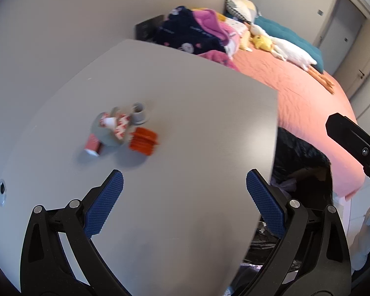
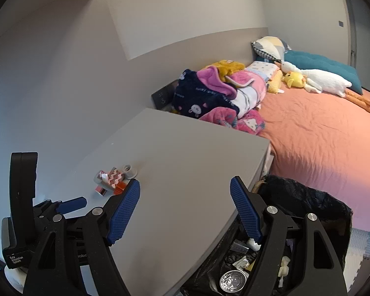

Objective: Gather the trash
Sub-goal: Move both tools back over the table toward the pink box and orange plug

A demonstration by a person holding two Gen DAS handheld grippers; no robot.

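Note:
A small heap of trash lies on the grey table [image 1: 185, 93]: a crumpled red-and-white wrapper [image 1: 113, 124], an orange folded packet [image 1: 143, 140], a small red carton [image 1: 93, 145] and a little grey cup [image 1: 138, 113]. My left gripper [image 1: 185, 182] is open and empty, hovering over the table short of the heap. My right gripper [image 2: 185, 192] is open and empty, above the table's right edge. The heap also shows in the right wrist view [image 2: 112, 178]. The left gripper shows at the left in the right wrist view [image 2: 71, 203].
A bin lined with a black bag [image 2: 301, 197] stands to the right of the table and holds several scraps and a foil lid [image 2: 233, 280]. A bed with an orange sheet [image 2: 320, 138], blankets and plush toys lies beyond. A cable hole [image 1: 1, 188] sits at the table's left edge.

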